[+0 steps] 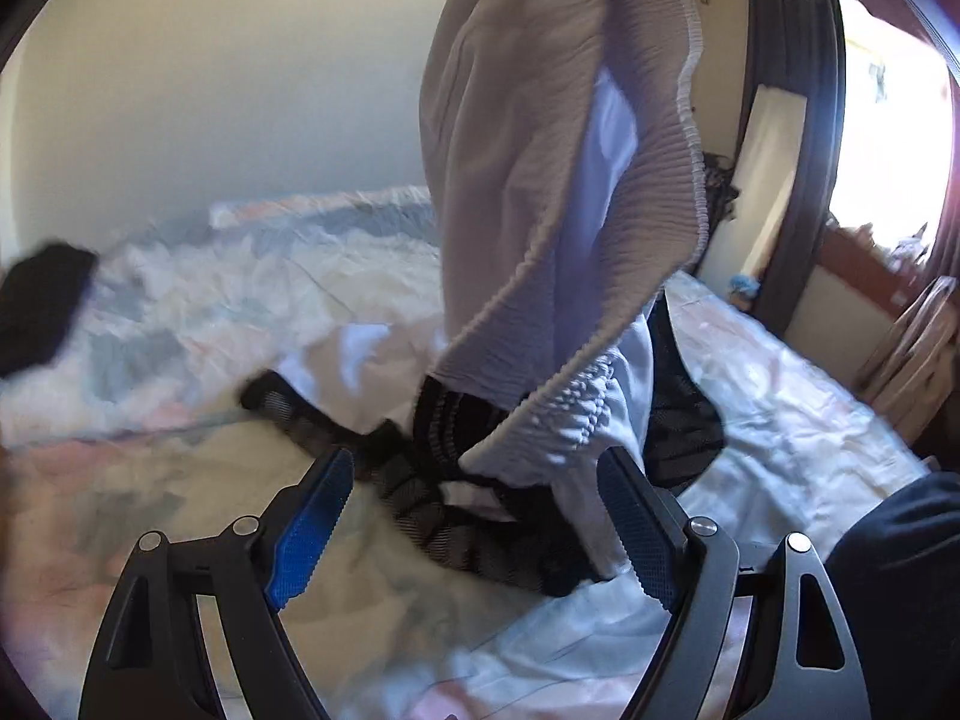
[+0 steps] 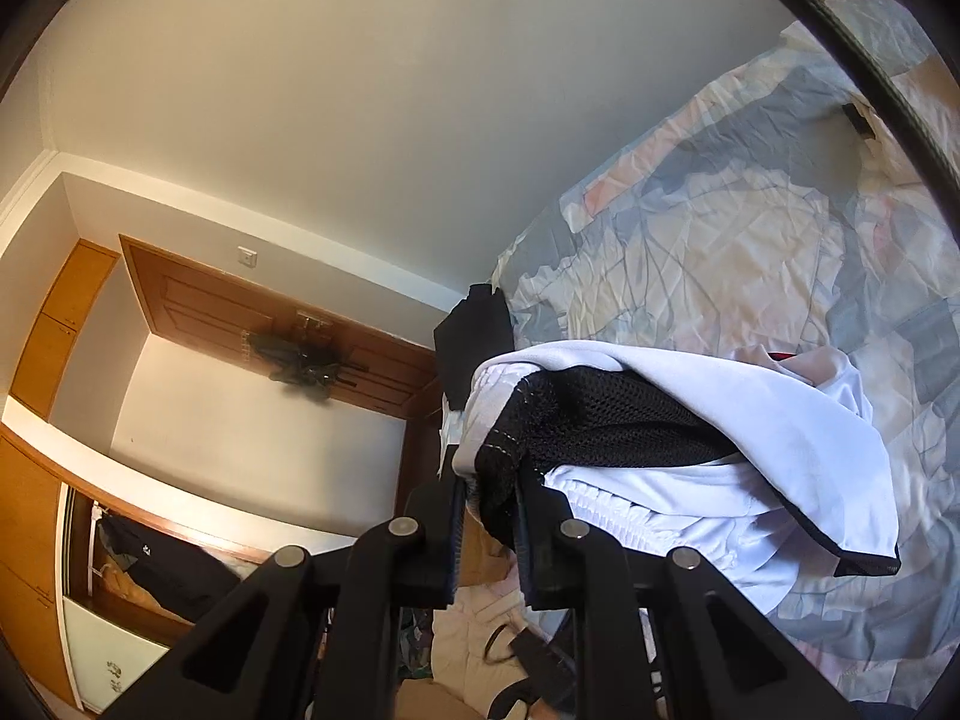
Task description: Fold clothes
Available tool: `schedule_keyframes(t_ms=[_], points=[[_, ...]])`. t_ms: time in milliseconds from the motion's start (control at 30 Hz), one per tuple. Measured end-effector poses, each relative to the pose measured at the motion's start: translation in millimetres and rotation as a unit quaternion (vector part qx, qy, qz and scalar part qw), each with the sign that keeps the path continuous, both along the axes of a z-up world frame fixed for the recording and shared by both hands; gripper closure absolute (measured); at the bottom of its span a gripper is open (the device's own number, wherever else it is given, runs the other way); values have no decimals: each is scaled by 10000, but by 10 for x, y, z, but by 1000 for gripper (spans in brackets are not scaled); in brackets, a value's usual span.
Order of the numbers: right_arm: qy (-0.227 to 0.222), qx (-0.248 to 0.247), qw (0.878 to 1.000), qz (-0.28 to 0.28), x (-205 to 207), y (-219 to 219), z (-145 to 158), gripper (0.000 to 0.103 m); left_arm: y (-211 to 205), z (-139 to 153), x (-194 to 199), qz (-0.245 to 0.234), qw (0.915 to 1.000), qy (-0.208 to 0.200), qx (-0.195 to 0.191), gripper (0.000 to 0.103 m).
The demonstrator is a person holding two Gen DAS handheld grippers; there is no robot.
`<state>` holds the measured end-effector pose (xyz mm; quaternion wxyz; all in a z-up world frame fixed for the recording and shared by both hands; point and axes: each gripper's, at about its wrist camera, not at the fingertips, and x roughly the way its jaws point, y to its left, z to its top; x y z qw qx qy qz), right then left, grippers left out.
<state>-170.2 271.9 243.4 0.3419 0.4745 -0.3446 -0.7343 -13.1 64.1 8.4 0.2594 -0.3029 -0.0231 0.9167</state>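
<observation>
A white garment with a ribbed elastic band and black mesh lining [image 1: 540, 180] hangs from above in the left wrist view, and its lower end trails on the bed. My left gripper [image 1: 474, 468] stands open just in front of that lower end, with nothing pressed between its blue pads [image 1: 312, 528]. In the right wrist view my right gripper [image 2: 492, 498] is shut on the garment's black mesh and white edge [image 2: 600, 414]. The rest of the cloth drapes off to the right over the bed.
The bed has a crumpled pastel patterned sheet [image 2: 720, 228]. A black folded item [image 1: 42, 306] lies near the sheet's far edge [image 2: 474, 342]. A wall runs behind the bed, with a bright window [image 1: 888, 120] at the right. Wooden wardrobe doors [image 2: 198, 300] and a dark sleeve [image 1: 900, 570] are also visible.
</observation>
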Motion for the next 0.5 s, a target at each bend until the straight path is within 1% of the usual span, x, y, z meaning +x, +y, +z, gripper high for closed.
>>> schedule_keyframes(t_ms=[100,167,233,267,300,333,367,433,500], points=[[48,1,10000,62,47,42,27,87,-32,-83,-106,-212,9978,-344,523,20],[70,4,9999,73,48,65,22,87,-14,-107,-147,-277,9959,-500,695,21],[74,-1,9999,81,43,83,5,87,-8,-126,-198,-268,9939,-654,847,27],[61,-8,9999,82,39,88,-12,87,-10,-148,-228,-266,9925,-733,944,34],[48,-15,10000,84,34,92,-29,87,-3,-171,-258,-282,9910,-824,1019,44],[21,-20,10000,72,30,98,-50,86,23,-197,-292,-327,9897,-934,1035,50],[-1,-15,10000,86,25,95,-69,85,57,-224,-336,-369,9886,-1049,1013,61],[-42,-15,9999,121,18,86,-108,85,87,-251,-387,-440,9862,-1197,1055,62],[-71,-27,9998,172,18,82,-138,85,85,-264,-423,-408,9845,-1242,1167,74]])
